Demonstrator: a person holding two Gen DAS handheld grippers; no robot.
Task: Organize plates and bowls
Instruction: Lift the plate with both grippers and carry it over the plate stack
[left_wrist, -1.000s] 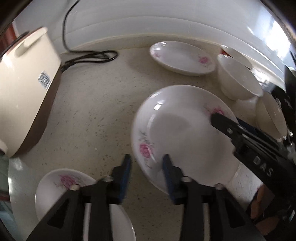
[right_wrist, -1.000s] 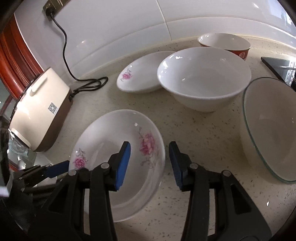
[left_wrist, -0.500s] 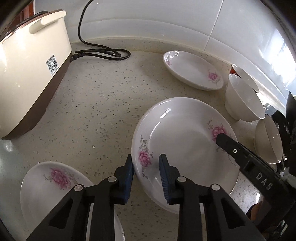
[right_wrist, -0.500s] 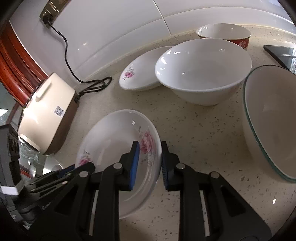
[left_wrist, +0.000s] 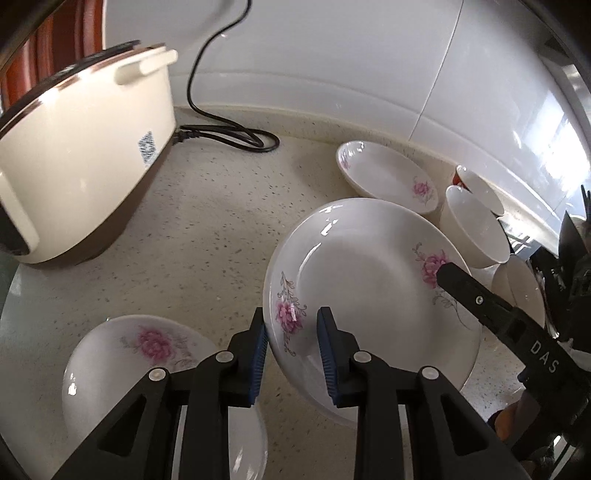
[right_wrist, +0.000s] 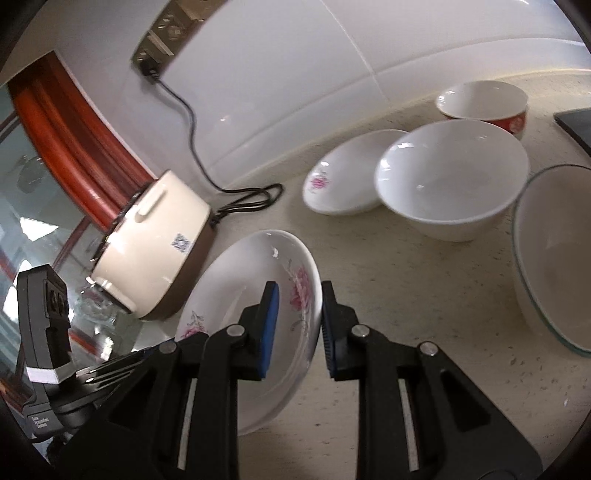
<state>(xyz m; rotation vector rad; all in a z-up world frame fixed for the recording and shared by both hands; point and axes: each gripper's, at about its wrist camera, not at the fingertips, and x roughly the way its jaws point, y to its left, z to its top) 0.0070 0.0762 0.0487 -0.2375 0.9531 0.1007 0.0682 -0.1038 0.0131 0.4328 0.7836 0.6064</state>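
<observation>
Left wrist view has the left gripper (left_wrist: 291, 350) and right gripper (right_wrist: 297, 326) each clamped on opposite rims of the flowered plate (left_wrist: 369, 273), raised off the counter (left_wrist: 207, 236); keep it level, lowering both sides together

plate (left_wrist: 369, 273): glossy ceramic | countertop (left_wrist: 207, 240): speckled stone | wall tiles (left_wrist: 332, 66): glossy

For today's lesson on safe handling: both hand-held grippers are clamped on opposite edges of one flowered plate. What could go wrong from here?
1. The left hand-held gripper and right hand-held gripper pinch only the plate rim; uneven pulls could make it slip.
2. The tilted plate could clip the white bowl nearby.
3. Lowered carelessly, it might chip the second plate below.
</observation>
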